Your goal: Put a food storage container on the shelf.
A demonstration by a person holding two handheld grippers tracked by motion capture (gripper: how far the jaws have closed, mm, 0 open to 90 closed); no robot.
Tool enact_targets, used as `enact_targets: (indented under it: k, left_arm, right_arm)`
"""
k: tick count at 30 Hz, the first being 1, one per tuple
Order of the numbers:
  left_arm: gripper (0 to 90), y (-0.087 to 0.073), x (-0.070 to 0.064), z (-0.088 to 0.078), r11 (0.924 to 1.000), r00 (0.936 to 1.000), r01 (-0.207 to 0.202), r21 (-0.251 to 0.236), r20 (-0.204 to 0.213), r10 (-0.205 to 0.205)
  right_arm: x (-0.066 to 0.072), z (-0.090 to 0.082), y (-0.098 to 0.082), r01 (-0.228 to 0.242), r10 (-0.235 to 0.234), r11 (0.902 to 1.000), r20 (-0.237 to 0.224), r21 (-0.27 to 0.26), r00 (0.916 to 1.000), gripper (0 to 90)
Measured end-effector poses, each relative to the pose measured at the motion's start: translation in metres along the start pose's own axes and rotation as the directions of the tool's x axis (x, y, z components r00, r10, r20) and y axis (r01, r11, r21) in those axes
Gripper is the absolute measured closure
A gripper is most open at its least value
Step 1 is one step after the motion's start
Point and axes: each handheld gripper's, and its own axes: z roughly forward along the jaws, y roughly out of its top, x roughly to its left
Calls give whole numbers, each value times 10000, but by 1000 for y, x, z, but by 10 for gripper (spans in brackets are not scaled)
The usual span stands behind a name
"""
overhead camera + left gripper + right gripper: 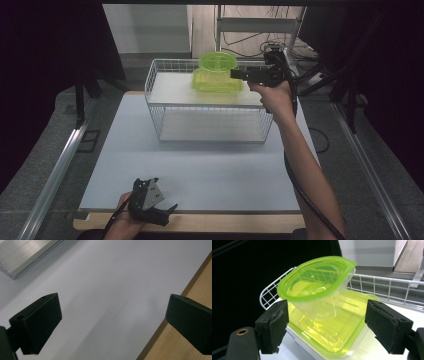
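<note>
High view: we see the right gripper [239,74] at the green containers [217,75] on the wire rack [210,107].
Left gripper view: left gripper [112,315] spread over the white mat [120,270].
Right gripper view: jaws spread, round container [317,280] tilted on the square one [332,332].

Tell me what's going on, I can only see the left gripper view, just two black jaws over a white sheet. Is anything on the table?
Observer: Yes, a white wire rack stands at the far side, with two green-lidded containers on its top shelf.
Operator: How are they arranged?
Observer: The small round container sits tilted on top of the flat square container.
Operator: Where's the other hand-held gripper?
Observer: The right hand-held gripper is up at the rack, jaws open, pointed at the containers.
</note>
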Motion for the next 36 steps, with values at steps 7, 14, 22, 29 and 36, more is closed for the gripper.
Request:
enact_targets:
  k: [7,14,22,29,36]
  left_arm:
    - [3,0,0,0,9995,9995,275,-148,157,-273]
    - [3,0,1,0,9995,9995,279,-133,182,-276]
    - [5,-1,1,0,9983,9988,153,-554,472,-127]
    - [10,-1,2,-2,9964,9979,244,-808,626,-194]
    - [13,-1,3,-4,9923,9943,649,-1056,908,-554]
  right_arm:
    - [-1,-8,-12,264,-263,9996,-61,50,9996,195]
    - [-2,-15,-28,395,-394,9992,-181,38,9991,184]
    - [1,-21,-45,717,-717,9974,-242,15,9971,169]
    - [3,-24,-57,948,-948,9955,-123,-8,9954,146]
    - [5,-26,-69,1154,-1154,9933,29,-23,9933,121]
